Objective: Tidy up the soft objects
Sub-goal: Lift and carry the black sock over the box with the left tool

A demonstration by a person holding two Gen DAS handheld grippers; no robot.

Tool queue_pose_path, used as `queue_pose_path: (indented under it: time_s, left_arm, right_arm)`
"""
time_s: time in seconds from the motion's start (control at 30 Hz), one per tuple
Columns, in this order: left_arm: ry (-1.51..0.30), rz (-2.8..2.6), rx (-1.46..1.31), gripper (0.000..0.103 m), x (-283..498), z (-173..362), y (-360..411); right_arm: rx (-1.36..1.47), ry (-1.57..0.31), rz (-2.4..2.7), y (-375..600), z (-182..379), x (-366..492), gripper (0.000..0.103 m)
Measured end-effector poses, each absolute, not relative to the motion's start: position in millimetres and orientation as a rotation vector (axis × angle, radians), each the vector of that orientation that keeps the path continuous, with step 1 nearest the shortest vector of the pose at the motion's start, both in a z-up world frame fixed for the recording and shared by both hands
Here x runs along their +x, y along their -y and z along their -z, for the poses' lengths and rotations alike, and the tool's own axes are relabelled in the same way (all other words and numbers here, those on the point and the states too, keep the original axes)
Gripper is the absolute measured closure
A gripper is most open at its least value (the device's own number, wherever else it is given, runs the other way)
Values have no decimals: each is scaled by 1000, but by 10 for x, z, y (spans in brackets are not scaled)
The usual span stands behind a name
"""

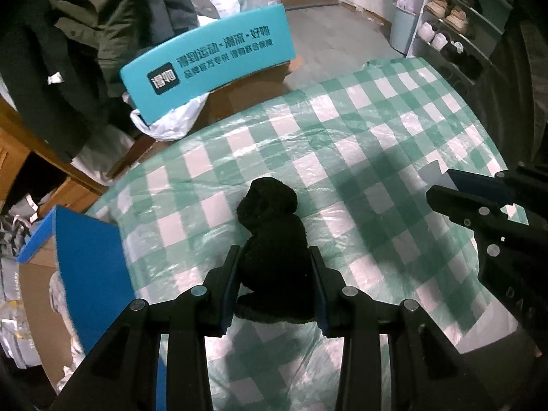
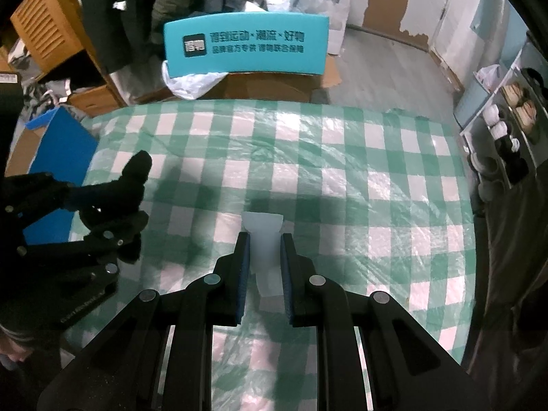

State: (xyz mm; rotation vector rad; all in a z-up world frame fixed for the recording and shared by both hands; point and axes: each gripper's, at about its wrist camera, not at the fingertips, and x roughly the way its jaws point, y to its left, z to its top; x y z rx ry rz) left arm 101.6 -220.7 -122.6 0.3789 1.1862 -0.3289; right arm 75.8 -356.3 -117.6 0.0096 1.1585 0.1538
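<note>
Tongs: left tongs (image 1: pixel 274 274) clamp black sock (image 1: pixel 270 236); right tongs (image 2: pixel 263 267) pinch white cloth (image 2: pixel 263 239), both above checkered counter (image 2: pixel 342 171).

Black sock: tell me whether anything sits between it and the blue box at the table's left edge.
Nothing visible does. The black sock is clamped in the left tool; only bare checkered tablecloth separates it from the blue box.
</note>
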Motion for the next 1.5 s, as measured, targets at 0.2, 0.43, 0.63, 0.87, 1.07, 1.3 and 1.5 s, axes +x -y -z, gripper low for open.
queue_pose_path:
  time_s: [0.2,0.43,0.63,0.87,1.07,1.3,1.5]
  left_arm:
    - [-1159,314,354,65,883,1015,1970]
    - [-1126,271,318,65,733,852,1648]
    - [-1094,249,305,65,601,690,1407]
    - [-1074,194,268,65,502,561,997]
    - [-1059,167,237,65,477,455,714]
    - [-1052,120,193,65,482,380,356]
    - [-1055,74,158,65,480,372,38]
  right_arm:
    - [7,-1131,-195,3436,993,648,88]
    - [-20,-1097,-243,3215,807,544,88]
    - [-45,-1072,-284,2995,667,482,88]
    - [-65,-1046,-340,2675,531,463,88]
    - [-90,-1036,-389,2353,457,486,88]
    - [-107,-1030,-437,2004,400,544,88]
    - [-113,-1021,-479,1708,336,620,88]
